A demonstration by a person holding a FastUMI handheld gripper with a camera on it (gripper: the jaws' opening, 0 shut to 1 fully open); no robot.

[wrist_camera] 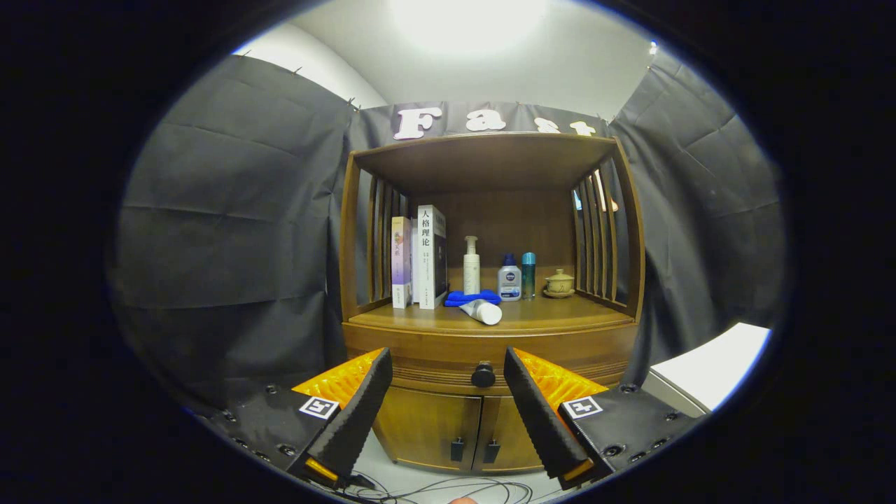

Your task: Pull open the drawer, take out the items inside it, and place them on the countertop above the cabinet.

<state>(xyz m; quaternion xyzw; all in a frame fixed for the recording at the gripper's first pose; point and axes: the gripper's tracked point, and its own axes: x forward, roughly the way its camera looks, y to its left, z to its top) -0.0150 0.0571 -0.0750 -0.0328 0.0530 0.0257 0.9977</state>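
Note:
A wooden cabinet stands ahead of me with its drawer (434, 357) closed flush under the countertop (560, 316). The drawer's round dark knob (483, 375) sits beyond my fingertips, a little right of the middle of the gap between them. My gripper (448, 362) is open, its two black fingers (364, 406) spread wide with nothing held. A white tube (481, 311) lies on the countertop near its front, beside a folded blue cloth (470, 297). The drawer's contents are hidden.
On the countertop stand books (420, 255), a white pump bottle (471, 266), a blue-capped bottle (509, 278), a teal bottle (528, 275) and a small lidded cup (559, 283). Two lower doors (448, 427) sit below the drawer. Cables (448, 486) lie on the floor. A white surface (707, 367) is to the right.

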